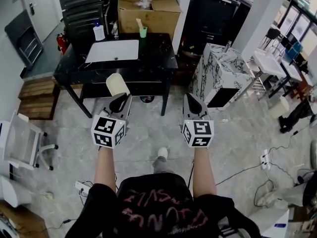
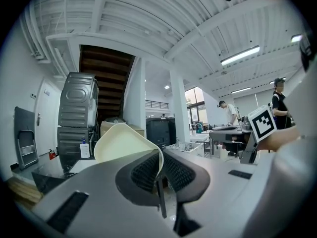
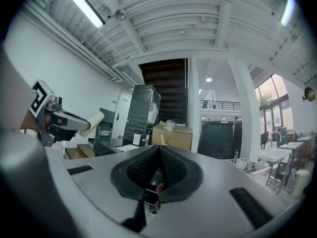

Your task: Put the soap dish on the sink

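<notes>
we have the soap dish [image 1: 117, 85] clamped in our left tongs [image 1: 120, 102], and the sink [image 1: 121, 49] sits straight up-frame of them. right tongs [image 1: 193, 105] pinched together, empty.

Bright even indoor light, ceiling strip lights [image 2: 240, 55] glaring, soft shadows, fisheye-bent edges, dark corners
</notes>
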### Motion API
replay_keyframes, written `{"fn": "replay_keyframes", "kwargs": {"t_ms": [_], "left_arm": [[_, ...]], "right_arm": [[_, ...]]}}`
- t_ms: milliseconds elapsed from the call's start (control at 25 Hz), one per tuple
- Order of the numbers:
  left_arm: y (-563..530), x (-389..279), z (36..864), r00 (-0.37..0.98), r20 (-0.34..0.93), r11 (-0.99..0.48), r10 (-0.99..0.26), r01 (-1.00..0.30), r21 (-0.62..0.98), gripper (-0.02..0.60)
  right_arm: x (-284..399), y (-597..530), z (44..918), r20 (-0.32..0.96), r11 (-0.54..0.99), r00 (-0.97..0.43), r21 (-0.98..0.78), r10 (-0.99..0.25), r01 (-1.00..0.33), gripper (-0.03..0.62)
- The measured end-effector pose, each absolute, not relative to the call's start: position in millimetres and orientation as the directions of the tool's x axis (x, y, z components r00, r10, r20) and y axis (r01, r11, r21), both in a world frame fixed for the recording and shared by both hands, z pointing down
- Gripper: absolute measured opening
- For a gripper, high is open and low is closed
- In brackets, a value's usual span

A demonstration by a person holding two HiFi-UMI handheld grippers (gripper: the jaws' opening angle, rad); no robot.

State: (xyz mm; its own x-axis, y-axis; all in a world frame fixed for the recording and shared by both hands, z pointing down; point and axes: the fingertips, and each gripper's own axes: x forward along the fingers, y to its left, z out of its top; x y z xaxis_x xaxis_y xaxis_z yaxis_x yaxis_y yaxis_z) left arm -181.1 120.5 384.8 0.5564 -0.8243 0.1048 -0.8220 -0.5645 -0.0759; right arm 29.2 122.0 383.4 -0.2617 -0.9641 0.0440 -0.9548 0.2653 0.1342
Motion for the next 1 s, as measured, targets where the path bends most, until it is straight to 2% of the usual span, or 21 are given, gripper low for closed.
{"fn": "replay_keyframes", "kwargs": {"t_ms": [560,1000], "left_arm": [[17,-185,404,0.542,0.134,-0.555,-0.829,-0.827,-0.086,0.035],[-97,-148,423,0.531,0.175,-0.549,-0.829,-0.833,-0.073,0.035]], "right_arm": [[28,11,402,0.057,0.292,-0.288,0.108,-0.956,-0.95,0.014],[63,-106,411,0.055,0.297,-0.292,0.105,-0.955,-0.949,0.014]]}}
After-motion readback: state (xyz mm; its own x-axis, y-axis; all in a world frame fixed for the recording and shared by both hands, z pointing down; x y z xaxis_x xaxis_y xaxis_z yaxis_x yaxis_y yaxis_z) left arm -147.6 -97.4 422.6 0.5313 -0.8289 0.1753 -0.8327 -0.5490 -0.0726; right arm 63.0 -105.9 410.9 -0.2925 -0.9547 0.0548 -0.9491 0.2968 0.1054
